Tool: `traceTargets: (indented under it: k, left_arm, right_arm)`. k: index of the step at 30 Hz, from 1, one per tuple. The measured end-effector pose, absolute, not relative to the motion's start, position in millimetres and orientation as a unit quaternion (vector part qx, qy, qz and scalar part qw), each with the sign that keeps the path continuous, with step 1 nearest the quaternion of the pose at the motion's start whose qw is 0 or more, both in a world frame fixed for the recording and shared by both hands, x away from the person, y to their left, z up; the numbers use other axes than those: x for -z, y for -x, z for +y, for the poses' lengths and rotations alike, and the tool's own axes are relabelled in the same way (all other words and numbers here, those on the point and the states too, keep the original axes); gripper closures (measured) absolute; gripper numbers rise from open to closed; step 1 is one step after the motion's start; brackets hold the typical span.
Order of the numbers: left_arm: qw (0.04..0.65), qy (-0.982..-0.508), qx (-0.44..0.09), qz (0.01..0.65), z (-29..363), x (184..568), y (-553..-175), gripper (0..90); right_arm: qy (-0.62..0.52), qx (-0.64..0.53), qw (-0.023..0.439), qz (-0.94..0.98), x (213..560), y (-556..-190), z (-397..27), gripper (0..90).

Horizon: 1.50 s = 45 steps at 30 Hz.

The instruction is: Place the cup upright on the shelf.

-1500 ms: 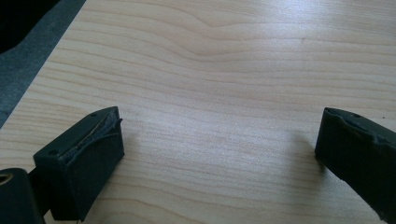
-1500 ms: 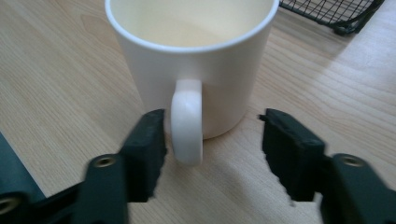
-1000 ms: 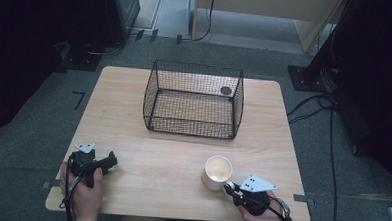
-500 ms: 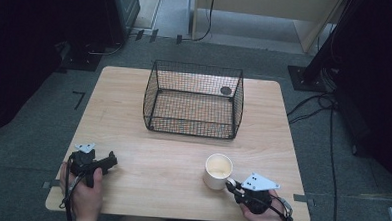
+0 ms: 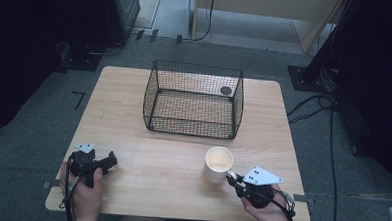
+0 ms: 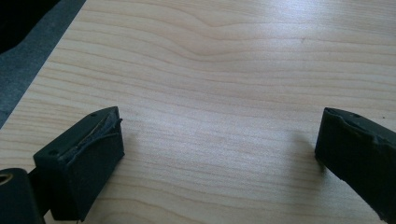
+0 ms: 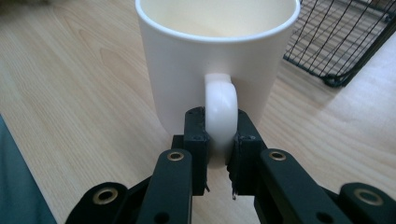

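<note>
A white mug stands upright on the wooden table, in front of the wire basket and right of centre. My right gripper is shut on the mug's handle, with the two jaws clamped on either side of it. The mug looks empty inside. At the table's front left corner my left gripper rests low over bare wood, open, its fingers wide apart with nothing between them.
A black wire basket stands at the middle back of the table, open at the top, with a small dark round thing at its far right corner. The basket's near corner lies just beyond the mug. Cables run over the floor on the right.
</note>
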<state>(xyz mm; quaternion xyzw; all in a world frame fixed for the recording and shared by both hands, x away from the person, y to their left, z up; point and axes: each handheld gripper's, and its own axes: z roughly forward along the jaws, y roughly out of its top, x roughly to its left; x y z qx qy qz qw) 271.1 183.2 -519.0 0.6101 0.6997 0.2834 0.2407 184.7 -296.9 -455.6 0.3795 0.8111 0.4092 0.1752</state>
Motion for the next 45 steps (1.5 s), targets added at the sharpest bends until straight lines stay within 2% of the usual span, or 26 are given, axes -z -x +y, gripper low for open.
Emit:
traceTargets:
  k: [45]
  left_arm:
    - [0.242, -0.610, -0.283, 0.700, 183, 519, -271, 1.2]
  right_arm:
    - [-0.335, -0.441, 0.195, 0.810, 389, -237, -268, 80.4]
